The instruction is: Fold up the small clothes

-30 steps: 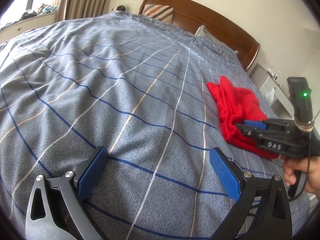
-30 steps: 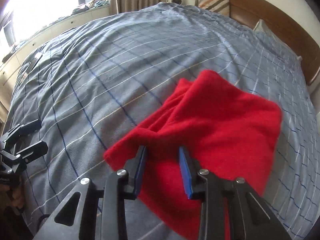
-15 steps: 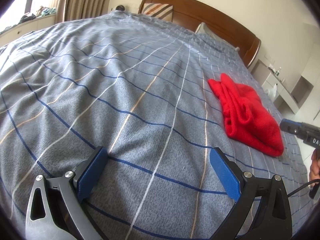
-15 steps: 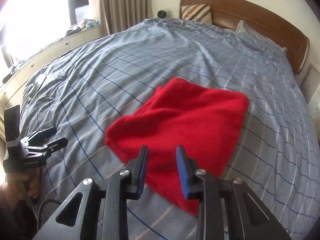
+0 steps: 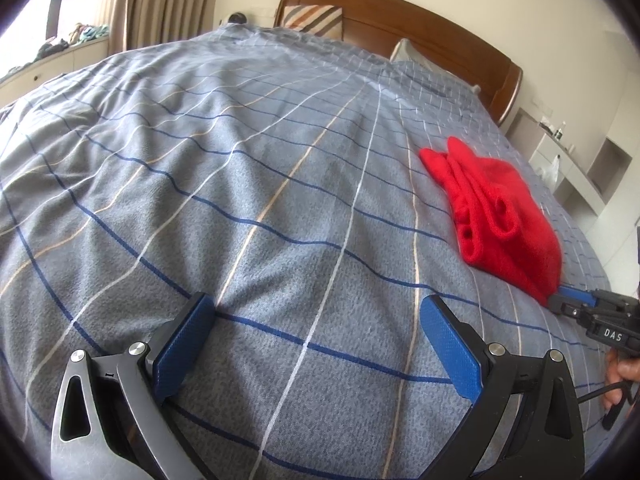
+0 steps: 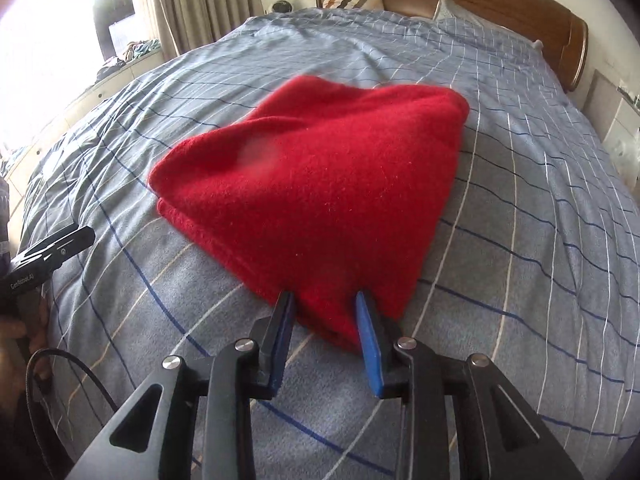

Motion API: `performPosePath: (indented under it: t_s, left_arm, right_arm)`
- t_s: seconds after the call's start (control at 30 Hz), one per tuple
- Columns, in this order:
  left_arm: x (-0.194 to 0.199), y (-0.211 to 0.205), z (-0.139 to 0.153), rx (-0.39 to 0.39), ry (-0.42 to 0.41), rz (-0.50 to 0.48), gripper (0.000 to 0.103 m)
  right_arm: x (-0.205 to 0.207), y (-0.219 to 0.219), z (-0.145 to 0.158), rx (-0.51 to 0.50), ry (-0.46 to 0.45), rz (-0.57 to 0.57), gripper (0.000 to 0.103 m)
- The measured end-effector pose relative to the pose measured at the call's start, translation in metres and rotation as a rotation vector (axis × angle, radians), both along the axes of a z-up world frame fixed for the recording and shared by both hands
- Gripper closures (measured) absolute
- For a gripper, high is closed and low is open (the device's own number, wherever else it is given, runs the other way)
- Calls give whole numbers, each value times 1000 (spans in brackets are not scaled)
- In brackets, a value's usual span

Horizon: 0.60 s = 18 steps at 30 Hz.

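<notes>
Grey checked bedspread [image 5: 280,200], folded red fleece garment [image 6: 320,184] lying right of centre. Right gripper [image 6: 325,300] just opening, part-spread at near corner, not pinching. Left gripper [image 5: 316,344] wide, empty. Advise releasing clear without dragging folds.

left gripper [image 5: 316,340]: two blue textured pads on black fingers [image 5: 450,346], round silver screws at the pivots, linkage plates with triangular cut-outs, the plate on the view's left worn to bare grey metal. right gripper [image 6: 325,328]: same build, blue pads, matte black links, silver screw heads. white lettering "das" on its body in the left wrist view (rest of the marking not legible). black cable loops by each hand [image 6: 18,332].
</notes>
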State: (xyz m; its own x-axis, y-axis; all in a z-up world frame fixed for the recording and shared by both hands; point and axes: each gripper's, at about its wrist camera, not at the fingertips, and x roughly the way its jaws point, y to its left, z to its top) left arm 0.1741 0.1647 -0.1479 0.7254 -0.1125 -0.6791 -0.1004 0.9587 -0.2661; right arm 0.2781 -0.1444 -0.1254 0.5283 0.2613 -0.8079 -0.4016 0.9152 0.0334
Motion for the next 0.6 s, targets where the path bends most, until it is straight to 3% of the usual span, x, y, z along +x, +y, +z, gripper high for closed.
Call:
performPosePath:
  t_s: [0.13,0.23,0.3,0.37,0.47,0.53,0.6]
  left_arm:
    - [0,0,0,4,1,-1,1]
    - [0,0,0,1,0,0,1]
    - [0,-1,1,0,2,1,1]
    - [-4,-2,6,-9,2,-12,1]
    - [-1,-7,26,-133,-24,-104,1]
    - [19,-17,44,-235,-22,-169,1]
    - [50,-33,61,-284,-5,-223,1]
  right_arm:
    - [-7,-1,1,6,-5,-5,65]
    - [-19,-2,3,18,-8,3,55]
    - [-27,-6,2,29,12,9,41]
    - [-34,-16,2,47,35,6,40]
    - [-39,-43,7,105,25,-36,38]
    - [-31,-64,9,162,24,-84,33]
    - [-14,-82,11,229,38,-140,32]
